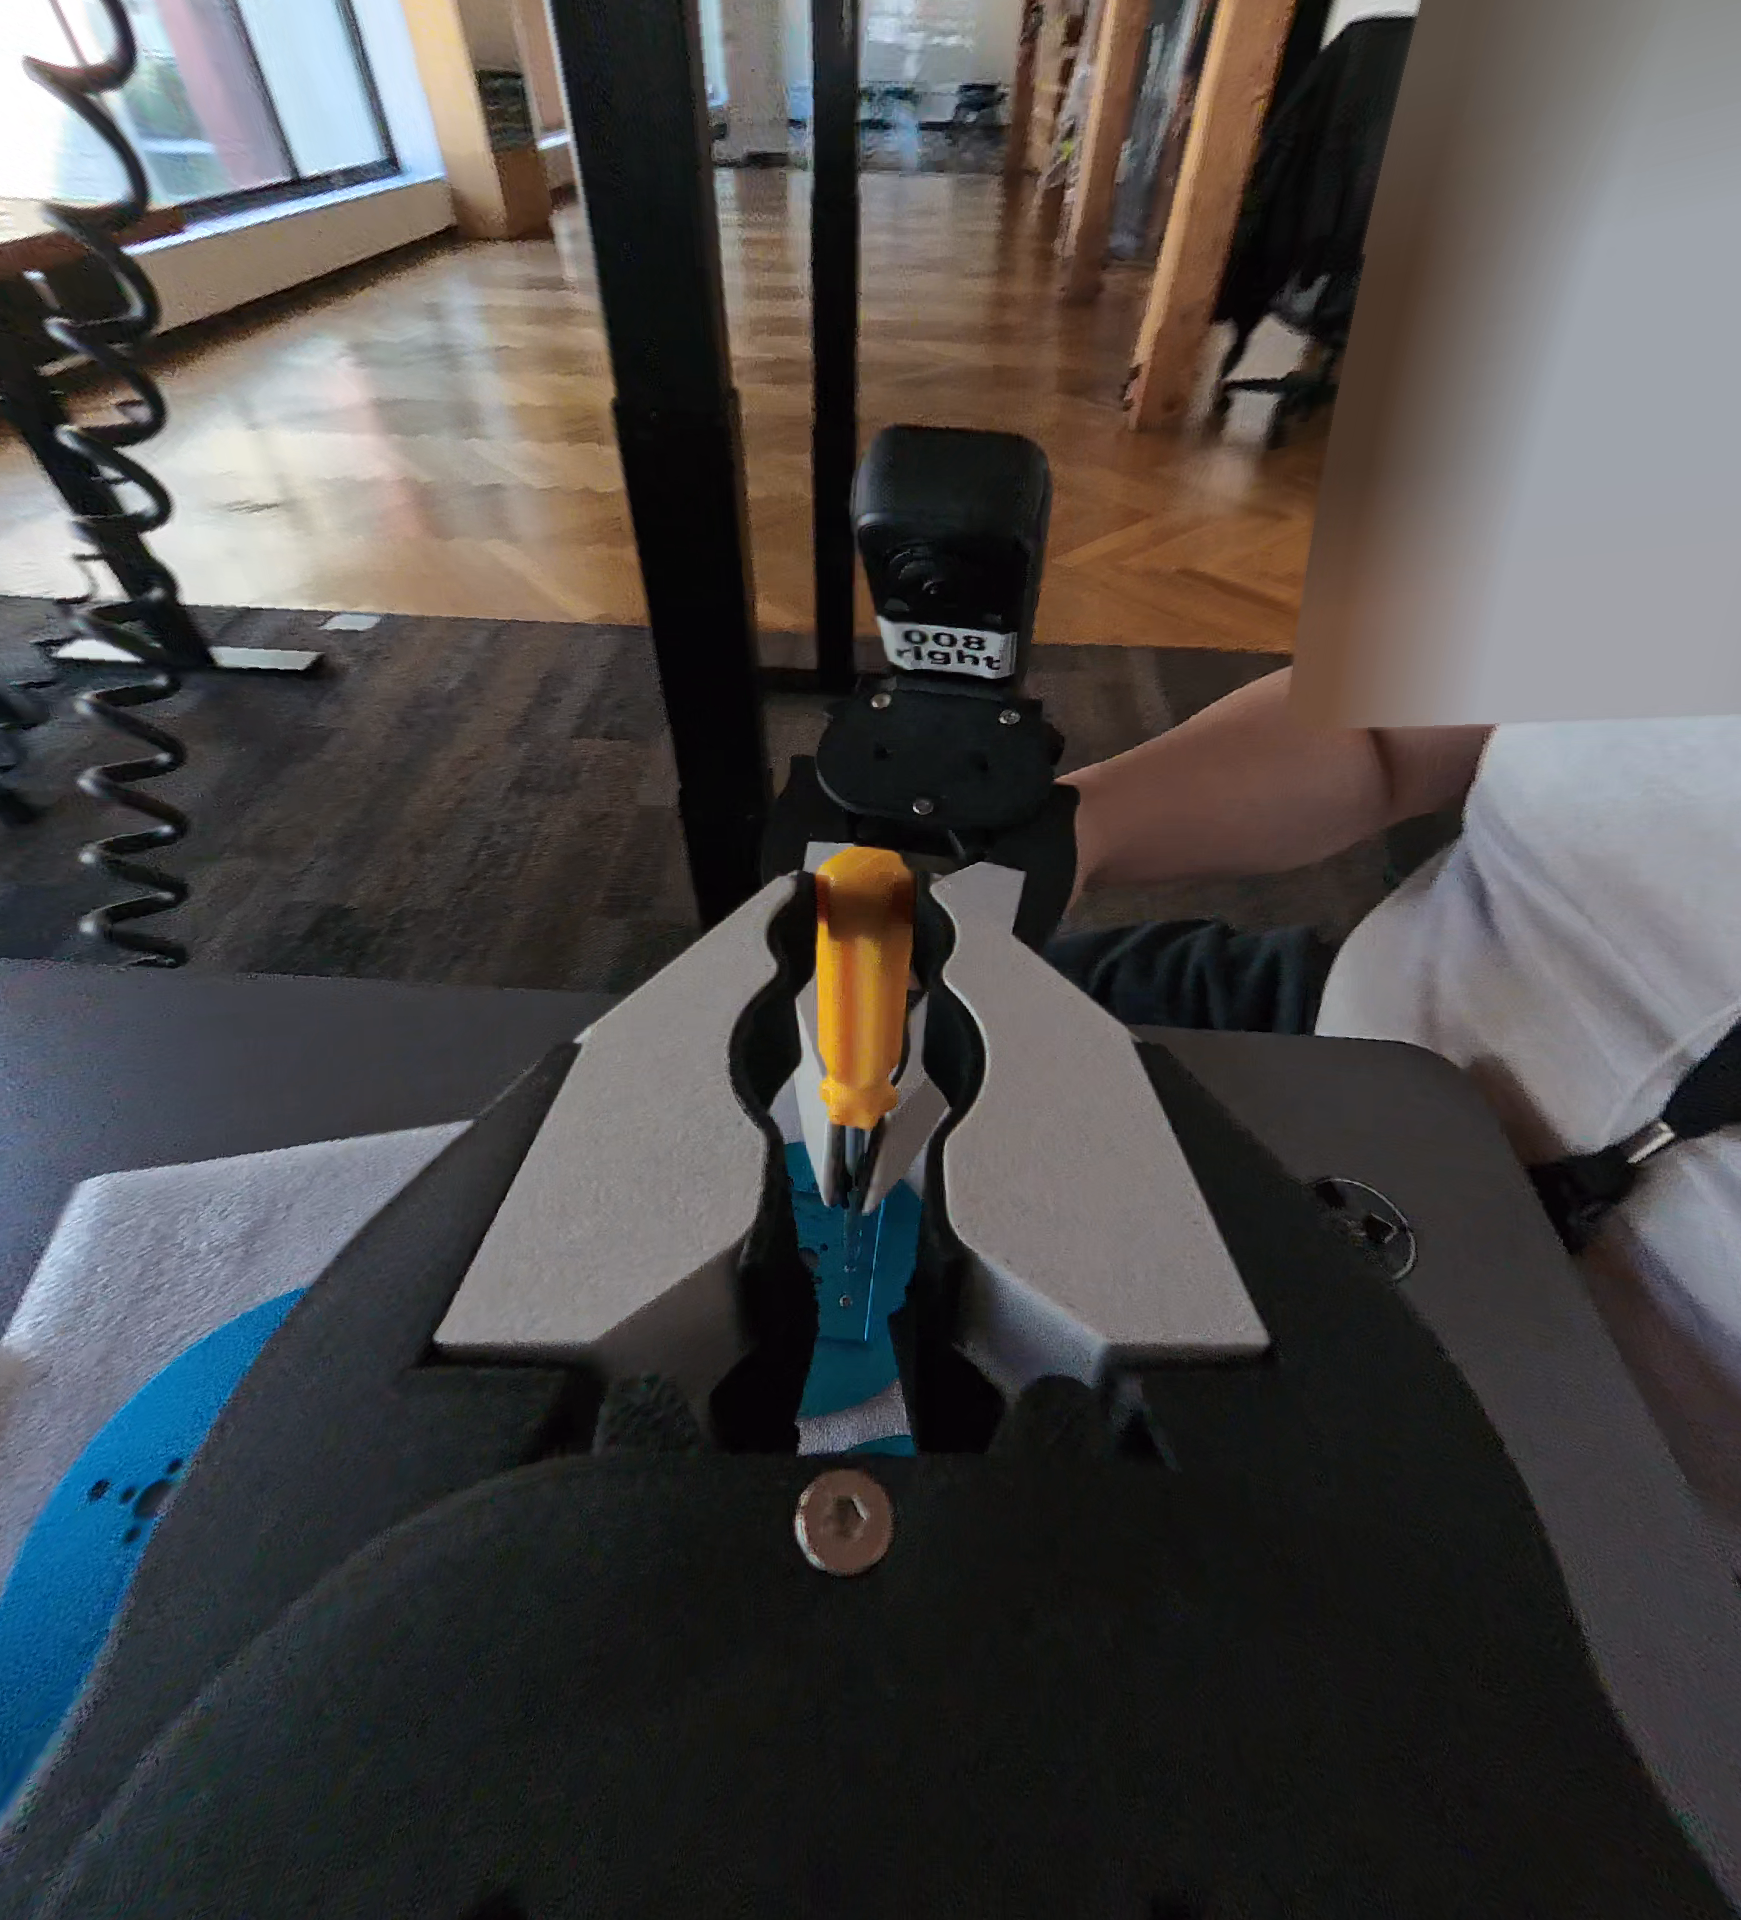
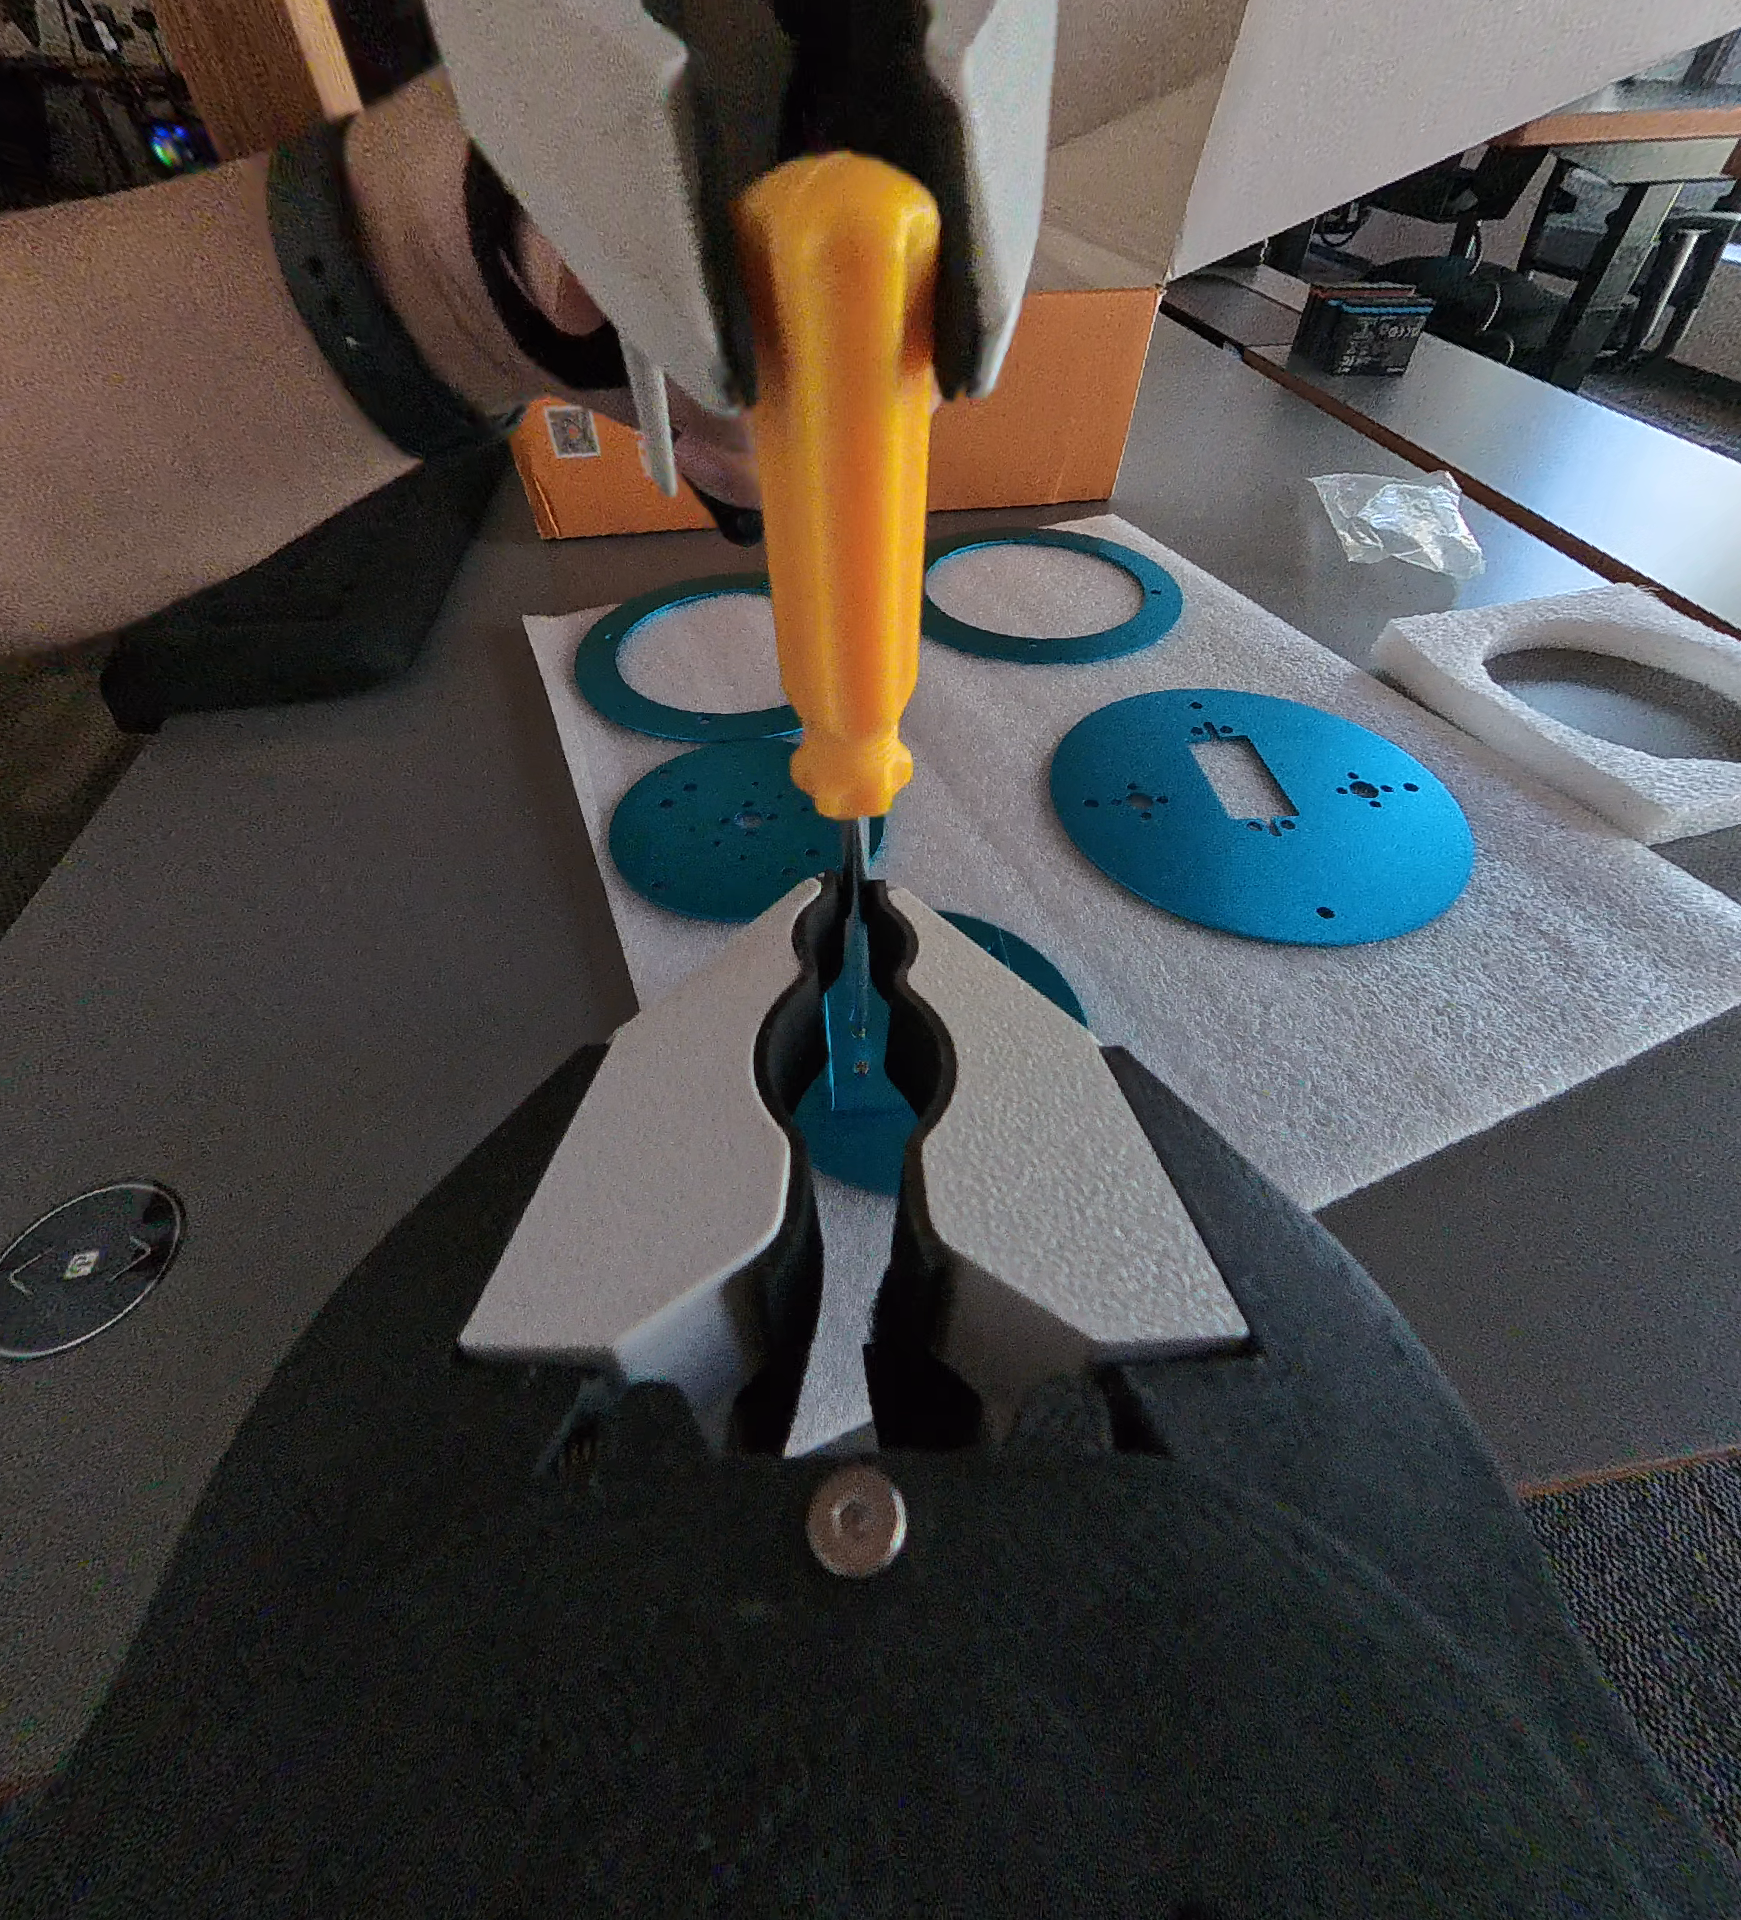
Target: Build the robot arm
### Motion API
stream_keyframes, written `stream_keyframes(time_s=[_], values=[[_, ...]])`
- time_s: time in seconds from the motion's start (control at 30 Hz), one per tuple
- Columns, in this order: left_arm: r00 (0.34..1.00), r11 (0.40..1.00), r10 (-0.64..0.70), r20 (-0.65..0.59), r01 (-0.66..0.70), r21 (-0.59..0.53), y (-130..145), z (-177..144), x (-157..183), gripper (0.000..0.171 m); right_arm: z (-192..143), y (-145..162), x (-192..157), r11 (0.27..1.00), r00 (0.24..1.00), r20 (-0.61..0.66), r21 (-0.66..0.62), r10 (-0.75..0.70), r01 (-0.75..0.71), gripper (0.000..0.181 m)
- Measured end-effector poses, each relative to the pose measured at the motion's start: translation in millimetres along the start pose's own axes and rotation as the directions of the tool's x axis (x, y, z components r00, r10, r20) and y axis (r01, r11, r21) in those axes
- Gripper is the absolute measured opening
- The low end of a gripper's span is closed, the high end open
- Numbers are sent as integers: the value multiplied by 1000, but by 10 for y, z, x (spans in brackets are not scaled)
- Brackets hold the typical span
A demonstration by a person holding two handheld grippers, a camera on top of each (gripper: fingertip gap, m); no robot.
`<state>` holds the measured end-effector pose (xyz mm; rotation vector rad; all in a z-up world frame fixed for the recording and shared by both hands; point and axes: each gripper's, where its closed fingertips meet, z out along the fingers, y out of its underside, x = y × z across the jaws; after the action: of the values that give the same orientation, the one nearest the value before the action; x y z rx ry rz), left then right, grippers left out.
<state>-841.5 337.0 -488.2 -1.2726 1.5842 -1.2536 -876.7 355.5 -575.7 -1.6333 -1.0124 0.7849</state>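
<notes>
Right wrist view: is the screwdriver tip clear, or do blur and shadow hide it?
Right wrist view: the screwdriver handle is softly blurred, its tip lost in shadow against the blue bracket. Left wrist view: window glare upper left, tip small and dim too.

Left gripper (image 1: 866, 896) clamps the top of the screwdriver (image 2: 845, 520) handle. Right gripper (image 2: 850, 902) faces it head-on at the screwdriver's tip, fingers squeezed onto a blue bracket (image 2: 853, 1039). Bare right forearm (image 1: 1250, 800) trails behind.

Pale grey fingers (image 2: 658, 1143) on a black hand-held gripper (image 2: 850, 904) body, silver hex screw (image 2: 855, 1522), white shirt (image 1: 1572, 987).
</notes>
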Motion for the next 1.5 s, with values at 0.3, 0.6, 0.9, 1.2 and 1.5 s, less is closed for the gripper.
stream_keyframes(time_s=[0.3,0.6,0.9,1.2,1.5], values=[[995,994,-57,-79,64,93,9,-104,-108,16,-148,-321,-20,987,988,131,128,78,-95,44],[998,997,-65,-18,66,42,37,-68,-141,16,-187,-543,87,985,991,116,155,63,-81,16],[945,989,-148,291,144,35,123,-16,-209,17,-207,-528,127,983,986,-168,179,3,28,16],[1000,1000,-10,15,11,-27,149,-75,-16,17,-40,-397,39,992,986,159,100,57,-74,39],[980,998,-67,-188,62,-32,195,-60,-34,19,-17,-478,-39,987,968,244,139,51,-86,16]])
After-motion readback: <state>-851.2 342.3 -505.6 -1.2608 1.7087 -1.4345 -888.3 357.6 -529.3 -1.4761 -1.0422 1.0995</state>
